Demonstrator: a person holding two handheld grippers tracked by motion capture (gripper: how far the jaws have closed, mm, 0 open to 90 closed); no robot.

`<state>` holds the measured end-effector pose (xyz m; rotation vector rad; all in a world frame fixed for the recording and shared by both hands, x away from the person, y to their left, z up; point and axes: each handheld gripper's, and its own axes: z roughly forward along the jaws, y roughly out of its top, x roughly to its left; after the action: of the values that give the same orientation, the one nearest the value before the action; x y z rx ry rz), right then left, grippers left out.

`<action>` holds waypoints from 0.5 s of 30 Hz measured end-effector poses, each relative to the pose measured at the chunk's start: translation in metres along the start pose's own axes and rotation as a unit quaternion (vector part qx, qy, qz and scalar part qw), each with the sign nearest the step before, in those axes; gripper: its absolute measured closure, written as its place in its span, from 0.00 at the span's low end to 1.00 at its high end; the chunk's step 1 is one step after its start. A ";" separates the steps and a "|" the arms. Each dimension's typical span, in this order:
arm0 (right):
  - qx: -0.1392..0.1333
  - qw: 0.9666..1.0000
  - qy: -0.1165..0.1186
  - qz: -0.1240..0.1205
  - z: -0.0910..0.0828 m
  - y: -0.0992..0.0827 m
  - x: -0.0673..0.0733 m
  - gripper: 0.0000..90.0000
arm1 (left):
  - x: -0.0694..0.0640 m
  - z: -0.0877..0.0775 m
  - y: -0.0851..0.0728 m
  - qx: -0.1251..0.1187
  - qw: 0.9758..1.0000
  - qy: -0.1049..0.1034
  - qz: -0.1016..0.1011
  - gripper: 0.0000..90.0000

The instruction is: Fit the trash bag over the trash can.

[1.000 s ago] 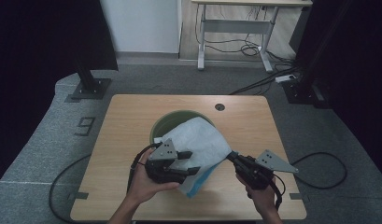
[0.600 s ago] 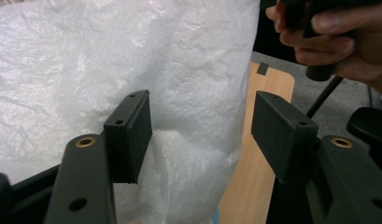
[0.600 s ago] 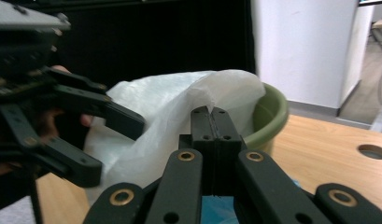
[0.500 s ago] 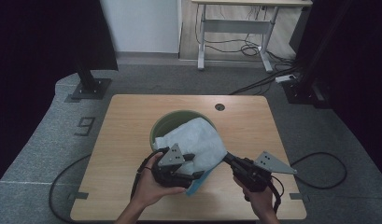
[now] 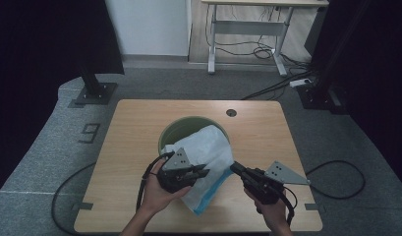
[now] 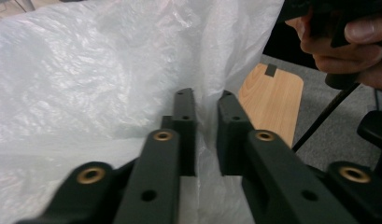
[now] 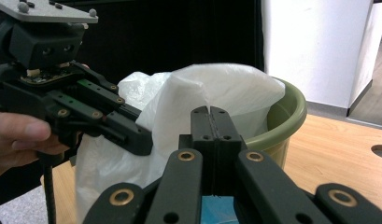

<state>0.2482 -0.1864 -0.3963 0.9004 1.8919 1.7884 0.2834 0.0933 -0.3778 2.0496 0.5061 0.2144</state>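
1. Setting: a recording lab or test studio, not a home.
2. Work surface: a single light wooden table with rounded corners carries a round cable port, as on an office desk.
3. Floor: grey carpet bears a white painted numeral "9" and tape marks, indicating a numbered station.
4. Enclosure: black curtains hang at both sides; a black stand with a flat metal base plate rests on the carpet.
5. Background: a white metal-framed desk stands against a white wall, with loose cables and a white power strip beneath.
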 end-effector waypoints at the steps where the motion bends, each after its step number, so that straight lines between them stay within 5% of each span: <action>1: 0.000 1.000 0.000 -0.001 0.000 0.000 0.000 0.99 | 0.002 -0.001 0.000 -0.003 1.000 -0.005 -0.004 0.91; 8: 0.000 1.000 -0.006 -0.005 -0.002 0.001 -0.003 0.98 | 0.010 -0.015 0.002 -0.030 0.999 -0.030 -0.024 0.98; 15: -0.001 1.000 -0.004 -0.004 -0.002 0.001 -0.003 0.98 | 0.019 -0.027 0.005 -0.067 0.995 -0.061 -0.053 0.98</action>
<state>0.2492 -0.1905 -0.3955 0.8967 1.8865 1.7778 0.2928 0.1204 -0.3607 1.8870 0.5104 0.0581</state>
